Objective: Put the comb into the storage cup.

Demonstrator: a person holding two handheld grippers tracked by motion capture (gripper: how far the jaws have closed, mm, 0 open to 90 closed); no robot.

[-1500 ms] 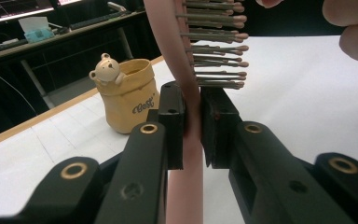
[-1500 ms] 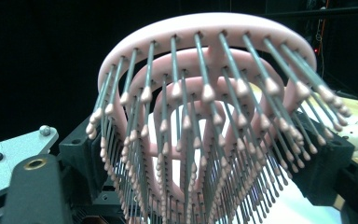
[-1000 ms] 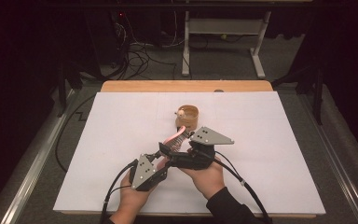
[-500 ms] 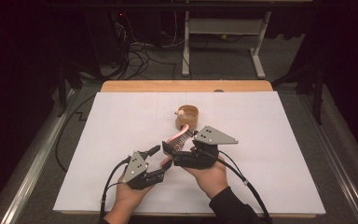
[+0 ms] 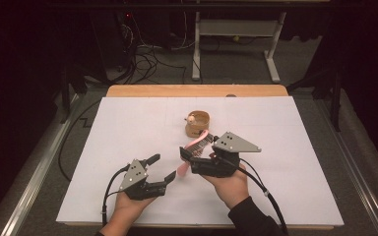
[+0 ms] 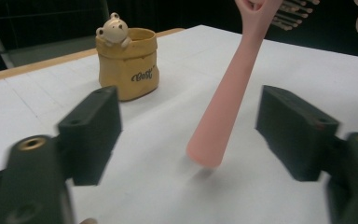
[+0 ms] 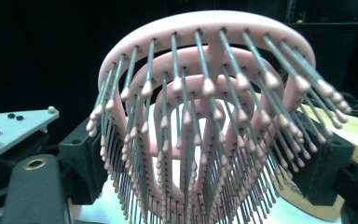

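My right gripper (image 5: 188,153) is shut on the head of a pink hairbrush (image 5: 196,143) and holds it above the white sheet. In the right gripper view the brush's bristled head (image 7: 205,28) sits between the two black jaws. My left gripper (image 5: 161,167) stands open, to the left of the handle's tip. Its jaws have just been opening. In the left gripper view the pink handle (image 6: 223,107) hangs between the jaws of that gripper (image 6: 193,133), touching neither. A yellow cup with a small bear (image 5: 198,123) stands behind the brush; the same cup (image 6: 128,65) stands upright beyond the left jaw.
A white sheet (image 5: 128,128) covers the table, with a wooden strip (image 5: 197,90) at its far edge. Metal rails (image 5: 29,182) run along both sides. Beyond the table are cables on a dark floor and a white desk frame (image 5: 236,34).
The left gripper let go of the brush handle, opened wide and drew back to the left, away from the right gripper. The right gripper kept the brush and stayed put.
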